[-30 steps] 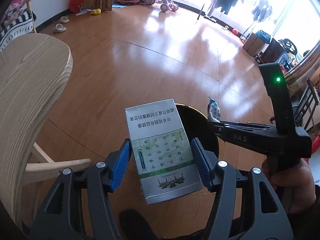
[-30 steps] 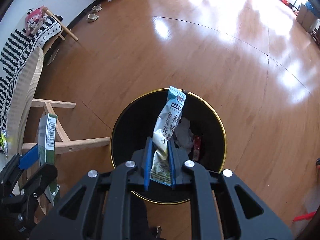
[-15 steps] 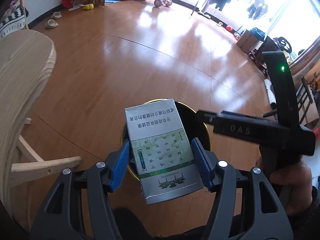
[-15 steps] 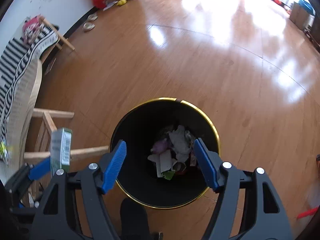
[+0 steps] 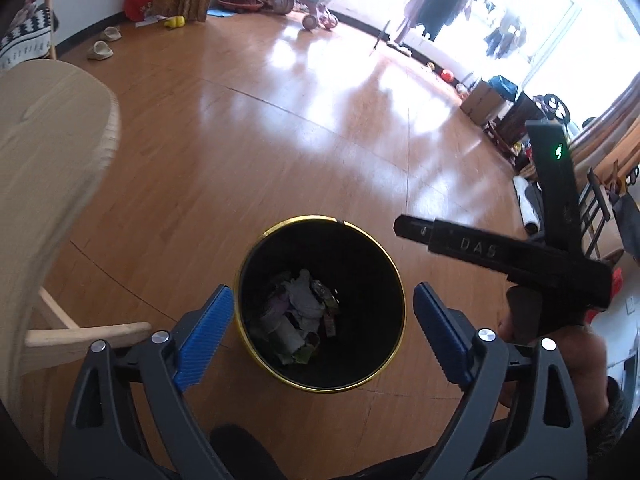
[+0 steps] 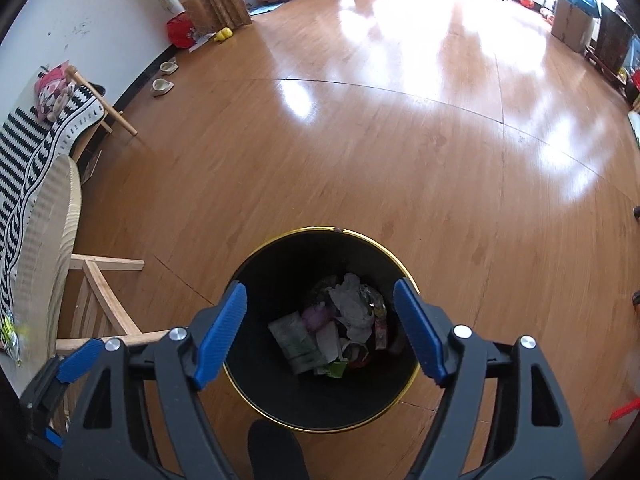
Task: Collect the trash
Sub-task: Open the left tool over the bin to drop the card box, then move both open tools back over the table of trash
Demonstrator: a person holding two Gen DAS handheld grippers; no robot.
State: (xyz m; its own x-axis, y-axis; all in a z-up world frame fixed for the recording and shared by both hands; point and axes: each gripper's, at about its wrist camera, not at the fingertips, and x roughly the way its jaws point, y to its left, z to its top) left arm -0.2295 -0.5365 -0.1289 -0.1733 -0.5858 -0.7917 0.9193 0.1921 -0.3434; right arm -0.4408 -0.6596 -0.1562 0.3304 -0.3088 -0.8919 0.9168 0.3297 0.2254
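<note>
One trash bin, black inside with a thin gold rim, stands upright on the wooden floor, its round mouth facing straight up toward both cameras. Two grippers hang above it. The left gripper has just been opening its jaws, which now stand wide apart with nothing between them; its two blue pads frame the bin's mouth from either side. The right gripper has likewise just been opening, and its jaws stand wide and hold nothing, with the bin's mouth between the two blue fingers.

The trash pile lies at the bottom of the bin. Among it are crumpled white paper, a pale flat packet lying near the left side with its long axis running from far left to near right, a small purple piece and some red and green scraps; the pieces overlap too much to count.

In the left wrist view the right gripper's black body crosses the right side of the frame, marked with pale letters and one green light, with the person's hand wrapped around its handle. One light wooden counter with a round edge fills the left side, its legs and crossbar showing beneath. In the right wrist view a black-and-white striped cloth lies at the far left behind it.
</note>
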